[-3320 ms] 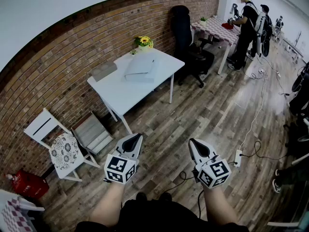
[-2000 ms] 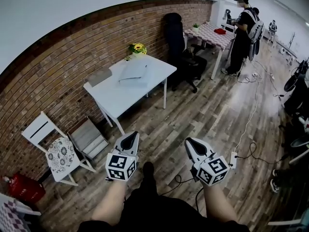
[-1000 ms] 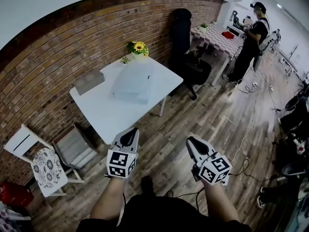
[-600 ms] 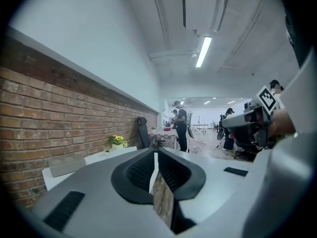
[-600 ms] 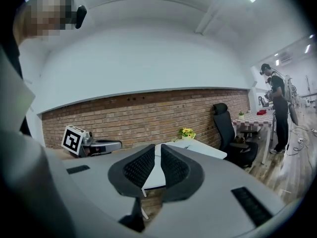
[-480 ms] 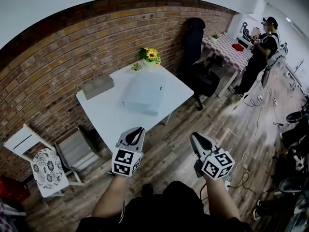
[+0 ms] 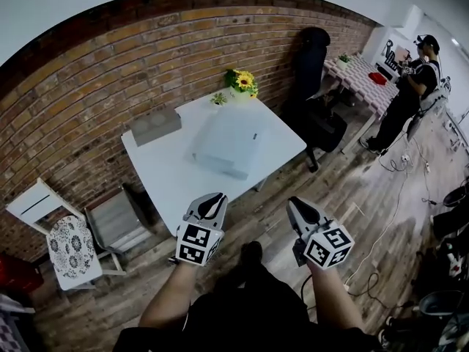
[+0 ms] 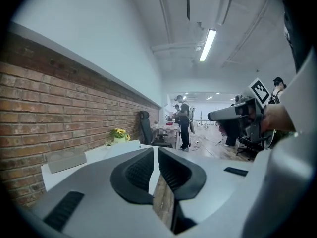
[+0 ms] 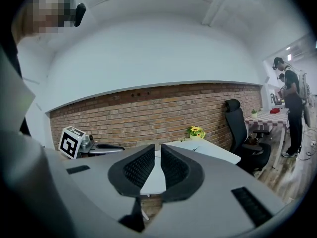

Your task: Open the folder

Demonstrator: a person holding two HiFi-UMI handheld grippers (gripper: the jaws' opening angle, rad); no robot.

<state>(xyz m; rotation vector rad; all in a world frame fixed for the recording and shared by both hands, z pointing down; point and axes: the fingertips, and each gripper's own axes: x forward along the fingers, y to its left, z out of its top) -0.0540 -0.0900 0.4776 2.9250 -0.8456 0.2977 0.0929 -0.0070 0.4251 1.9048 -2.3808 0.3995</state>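
The pale grey folder (image 7: 229, 141) lies shut on the white table (image 7: 168, 174), a little past its middle. Both grippers hang over the wooden floor in front of the table's near edge, well short of the folder. My left gripper (image 7: 214, 196) points at the table, its jaws shut with nothing between them (image 8: 155, 150). My right gripper (image 7: 294, 202) is beside it to the right, also shut and empty (image 9: 157, 147). In the right gripper view the table (image 9: 213, 150) shows ahead, with the left gripper at the left.
A grey box (image 7: 155, 125) and a pot of yellow flowers (image 7: 242, 81) stand at the table's far side by the brick wall. A black office chair (image 7: 316, 86) is right of the table. A white chair (image 7: 51, 226) stands at the left. A person (image 7: 414, 86) stands far right.
Across the earlier frames the table has come nearer and grown in the head view. Both grippers have travelled towards it, still side by side and shut.
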